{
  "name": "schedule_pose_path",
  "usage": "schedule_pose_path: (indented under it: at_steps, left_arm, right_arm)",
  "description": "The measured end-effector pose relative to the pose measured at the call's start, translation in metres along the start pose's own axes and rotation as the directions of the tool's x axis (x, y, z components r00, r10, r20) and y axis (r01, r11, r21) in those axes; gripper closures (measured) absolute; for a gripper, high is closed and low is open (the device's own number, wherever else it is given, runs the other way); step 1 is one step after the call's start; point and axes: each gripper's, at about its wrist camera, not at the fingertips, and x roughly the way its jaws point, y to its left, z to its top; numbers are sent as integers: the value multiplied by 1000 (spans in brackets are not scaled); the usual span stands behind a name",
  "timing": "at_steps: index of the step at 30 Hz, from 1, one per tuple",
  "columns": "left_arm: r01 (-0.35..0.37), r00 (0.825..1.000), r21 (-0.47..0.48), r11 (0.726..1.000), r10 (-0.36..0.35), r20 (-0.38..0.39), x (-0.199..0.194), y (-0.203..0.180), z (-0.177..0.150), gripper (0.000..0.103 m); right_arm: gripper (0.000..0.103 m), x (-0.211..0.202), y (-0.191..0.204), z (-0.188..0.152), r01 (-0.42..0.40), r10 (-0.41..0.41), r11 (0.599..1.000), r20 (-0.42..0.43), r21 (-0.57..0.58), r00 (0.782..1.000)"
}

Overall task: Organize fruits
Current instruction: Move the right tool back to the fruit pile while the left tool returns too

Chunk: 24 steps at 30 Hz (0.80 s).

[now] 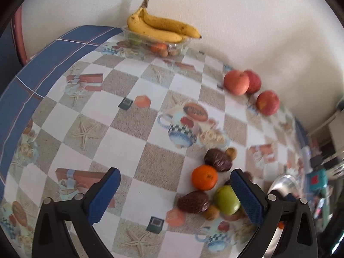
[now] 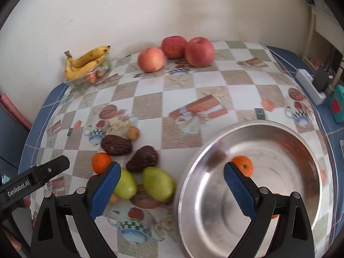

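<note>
Fruits mostly unsorted: one orange in steel bowl lower right, rest of pile lower left on table, apples up top; right gripper & left gripper jaws apart, empty.

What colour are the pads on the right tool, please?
Blue pads, clearest in the right wrist view.

The steel bowl was smeared with blur along its near-left rim, and the right gripper's finger hid part of the tangerine inside.
</note>
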Motion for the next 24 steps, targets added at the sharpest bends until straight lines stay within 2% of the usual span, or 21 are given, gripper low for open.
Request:
schedule_pose_path:
  at_steps: [3, 5, 7, 11, 14, 16, 17, 20, 24]
  left_arm:
    - [12, 999, 4, 1000, -12, 42, -8, 0, 4, 0]
    - [26, 999, 9, 1000, -26, 36, -7, 0, 5, 0]
    - [37, 999, 23, 999, -37, -5, 1, -1, 3, 0]
    - [21, 996, 57, 998, -16, -93, 21, -7, -5, 0]
    - [11, 987, 22, 1000, -7, -161, 34, -5, -12, 0]
    - [20, 976, -5, 1000, -21, -219, 45, -4, -18, 1]
    - [23, 973, -11, 1000, -25, -231, 47, -4, -20, 2]
    - [30, 966, -26, 999, -36, -257, 53, -5, -26, 8]
    - [57, 956, -47, 997, -68, -287, 58, -8, -30, 25]
  right_arm:
    - [8, 1, 6, 1, -43, 43, 999, 3, 1, 999]
    - [16, 2, 11, 2, -55, 55, 998, 6, -18, 998]
    - [34, 2, 17, 2, -50, 50, 997, 6, -52, 999]
    - [45, 6, 20, 1, -49, 49, 996, -13, -77, 999]
    - [48, 11, 19, -1, -53, 50, 996, -33, -77, 998]
    - [59, 15, 19, -3, -47, 43, 995, -50, -88, 998]
    - [59, 17, 19, -4, -44, 38, 995, -61, -94, 997]
    - [62, 27, 21, -10, -37, 25, 993, -100, -112, 995]
    - [63, 35, 25, -14, -1, -19, 987, -124, -161, 992]
